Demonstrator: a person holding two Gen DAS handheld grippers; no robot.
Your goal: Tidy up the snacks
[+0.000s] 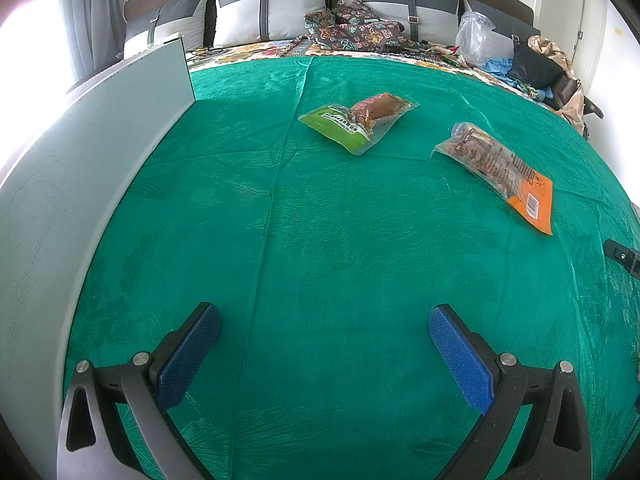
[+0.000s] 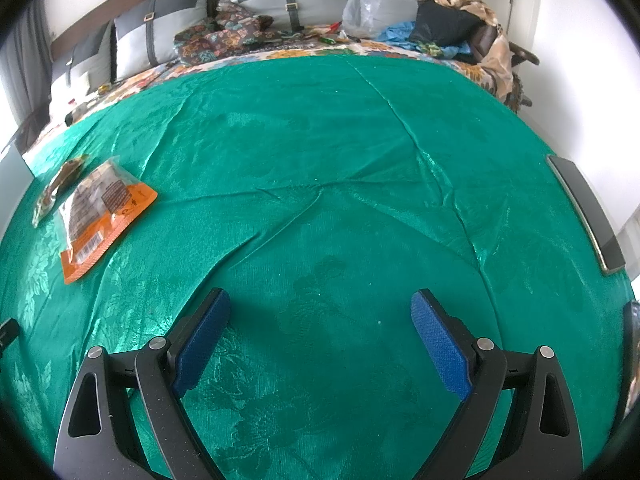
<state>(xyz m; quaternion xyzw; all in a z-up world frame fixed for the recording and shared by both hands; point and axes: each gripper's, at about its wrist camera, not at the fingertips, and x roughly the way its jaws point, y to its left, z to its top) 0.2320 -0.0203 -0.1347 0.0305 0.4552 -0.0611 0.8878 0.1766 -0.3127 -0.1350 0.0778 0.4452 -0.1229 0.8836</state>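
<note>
Two snack packets lie on a green cloth (image 1: 320, 220). A green-and-clear packet (image 1: 356, 121) with a brown snack lies ahead of my left gripper. An orange-and-clear packet (image 1: 500, 168) lies to its right; it also shows in the right wrist view (image 2: 100, 216) at the far left, with the other packet (image 2: 60, 184) partly hidden behind it. My left gripper (image 1: 324, 316) is open and empty, well short of both packets. My right gripper (image 2: 320, 304) is open and empty over bare cloth (image 2: 340, 200).
A pale grey box wall (image 1: 100, 152) stands along the left of the cloth. A dark flat object (image 2: 588, 216) lies at the cloth's right edge. Behind are grey pillows (image 1: 272, 12), a patterned blanket (image 1: 352, 28), a plastic bag (image 2: 364, 4) and clothes (image 2: 460, 16).
</note>
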